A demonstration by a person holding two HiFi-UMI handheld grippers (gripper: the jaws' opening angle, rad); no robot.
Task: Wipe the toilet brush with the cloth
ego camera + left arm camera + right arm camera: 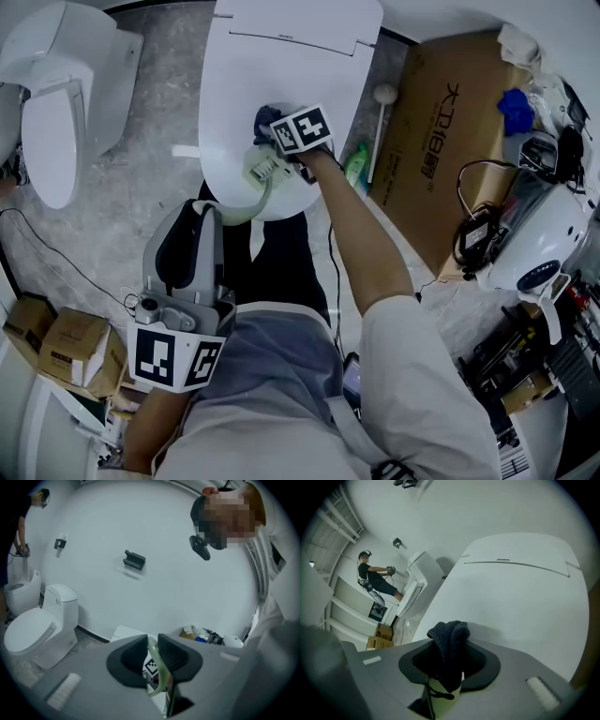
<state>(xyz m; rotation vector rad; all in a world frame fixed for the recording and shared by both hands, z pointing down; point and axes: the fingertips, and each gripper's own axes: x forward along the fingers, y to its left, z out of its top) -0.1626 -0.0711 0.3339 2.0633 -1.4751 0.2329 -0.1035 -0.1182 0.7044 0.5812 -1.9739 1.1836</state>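
Observation:
The pale green toilet brush [264, 169] is held over the closed white toilet lid [300, 56], its head uppermost and its handle curving down toward me. My left gripper [210, 210] is shut on that handle [159, 667]. My right gripper [274, 138] is shut on a dark blue cloth [264, 119] just above the brush head. In the right gripper view the cloth [449, 644] bunches up between the jaws of the right gripper [450, 656], and a bit of the brush [440, 688] shows beneath it. Whether cloth and brush touch is hidden.
A second toilet [56, 103] stands at the left. Right of the lid are a green bottle [357, 167], a white-knobbed stick [382, 94] and a large cardboard box [459, 131] with clutter. Small boxes [66, 342] sit lower left. Another person [375, 578] stands far off.

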